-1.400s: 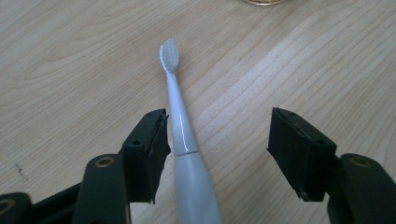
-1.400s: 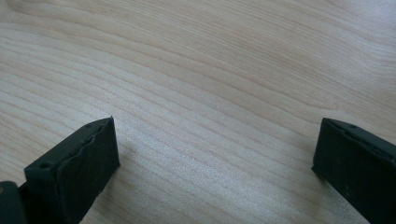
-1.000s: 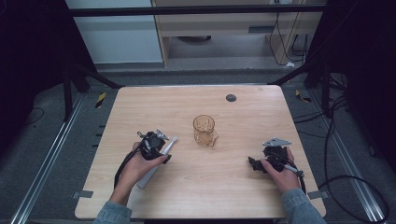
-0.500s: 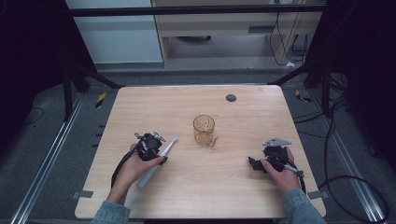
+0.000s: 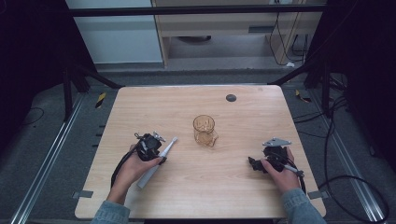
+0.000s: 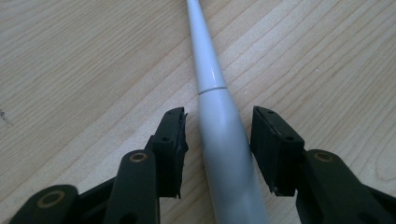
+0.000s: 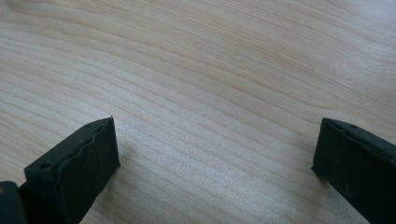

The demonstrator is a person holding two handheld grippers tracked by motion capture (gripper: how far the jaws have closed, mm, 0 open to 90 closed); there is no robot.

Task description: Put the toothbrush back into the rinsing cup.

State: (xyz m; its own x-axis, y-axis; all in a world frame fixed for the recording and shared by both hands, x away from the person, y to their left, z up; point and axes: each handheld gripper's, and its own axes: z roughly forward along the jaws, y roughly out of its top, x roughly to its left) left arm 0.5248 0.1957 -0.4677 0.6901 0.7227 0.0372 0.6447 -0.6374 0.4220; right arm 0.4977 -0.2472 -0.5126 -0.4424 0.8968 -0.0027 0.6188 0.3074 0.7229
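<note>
Closing left gripper (image 6: 217, 144) round toothbrush (image 6: 224, 140) (untouched).

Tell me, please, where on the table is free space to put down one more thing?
The far strip between the amber glass cup and the table back edge is bare except for a small dark disc. The near middle, between the left gripper with the white electric toothbrush and the right gripper, is bare too. It is crowded only around the toothbrush.
</note>
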